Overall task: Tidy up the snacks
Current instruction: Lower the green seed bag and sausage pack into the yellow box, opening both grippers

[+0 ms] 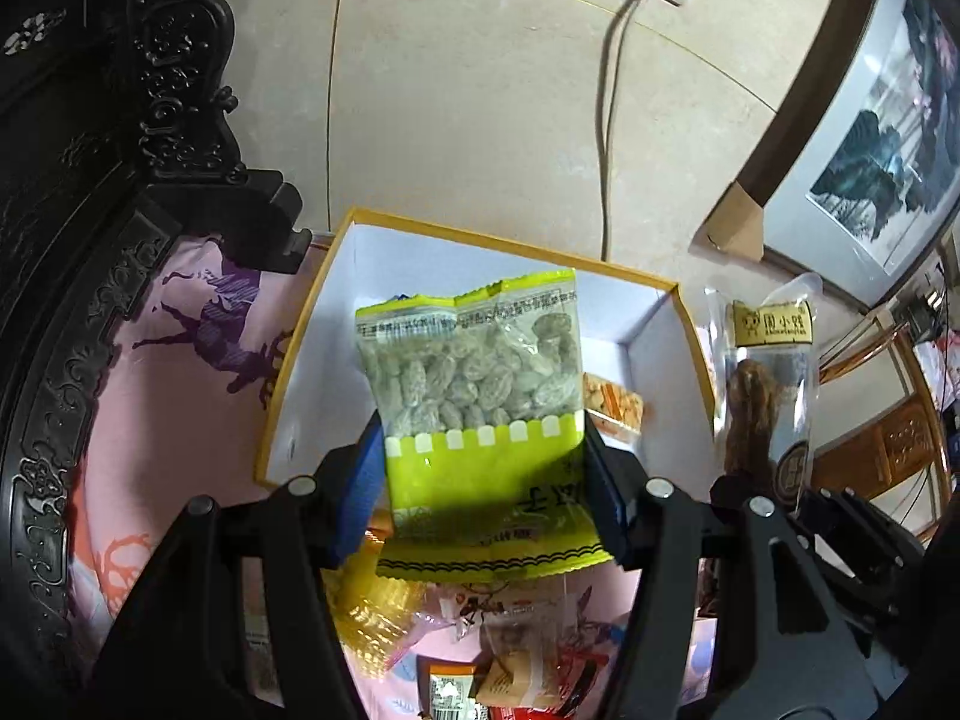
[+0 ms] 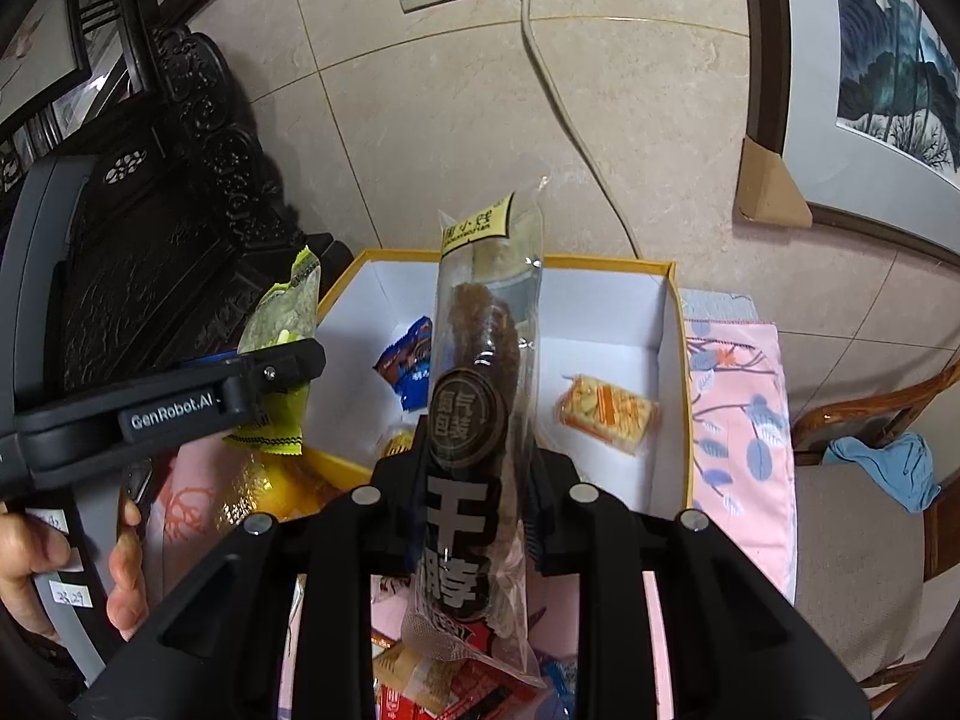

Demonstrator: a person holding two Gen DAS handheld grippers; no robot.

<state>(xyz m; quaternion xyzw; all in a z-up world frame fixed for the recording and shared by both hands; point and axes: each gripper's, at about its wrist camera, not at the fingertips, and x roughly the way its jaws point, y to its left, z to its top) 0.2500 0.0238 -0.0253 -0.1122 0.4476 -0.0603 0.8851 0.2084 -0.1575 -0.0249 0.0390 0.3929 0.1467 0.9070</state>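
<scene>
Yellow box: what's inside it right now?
Inside the yellow box: a blue packet and an orange-striped packet on the white floor. The held dark snack bag covers the middle, so anything behind it is hidden.

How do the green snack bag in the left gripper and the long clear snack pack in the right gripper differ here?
The green snack bag is wide and squarish; the long clear snack pack is narrow and tall.
The green bag shows many small pale pieces; the clear pack shows one long brown piece.
The left gripper holds its bag with jaws fairly wide; the right gripper is nearly closed on its pack.
Both are held above the yellow-rimmed box.
</scene>
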